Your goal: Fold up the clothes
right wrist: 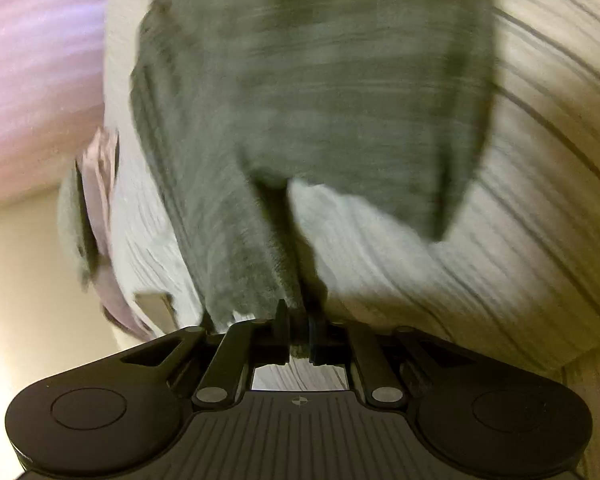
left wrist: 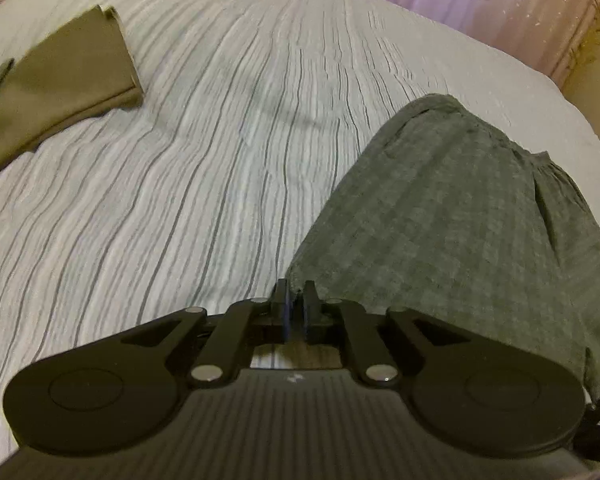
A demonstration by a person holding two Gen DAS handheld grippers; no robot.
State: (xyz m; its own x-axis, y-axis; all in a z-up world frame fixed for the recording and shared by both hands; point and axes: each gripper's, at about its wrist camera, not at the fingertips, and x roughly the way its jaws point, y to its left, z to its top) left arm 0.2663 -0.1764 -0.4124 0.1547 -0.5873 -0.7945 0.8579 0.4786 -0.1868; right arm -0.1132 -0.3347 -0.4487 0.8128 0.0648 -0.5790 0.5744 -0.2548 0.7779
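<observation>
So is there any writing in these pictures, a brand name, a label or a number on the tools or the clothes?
No readable text in either view.
Left gripper, shut on a corner of the grey garment: only a small pale mark on its body, no letters.
Right gripper, shut on the same garment: only a small round crosshair symbol, no words.
Olive folded cloth and striped bedspread: no label or print visible.

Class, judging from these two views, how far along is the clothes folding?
Done: an olive garment lies folded on the striped bed. In hand: the left tool and right tool each pinch an edge of the grey garment, mid-fold; the right view is blurred. Left: finishing this fold and laying it flat.
</observation>
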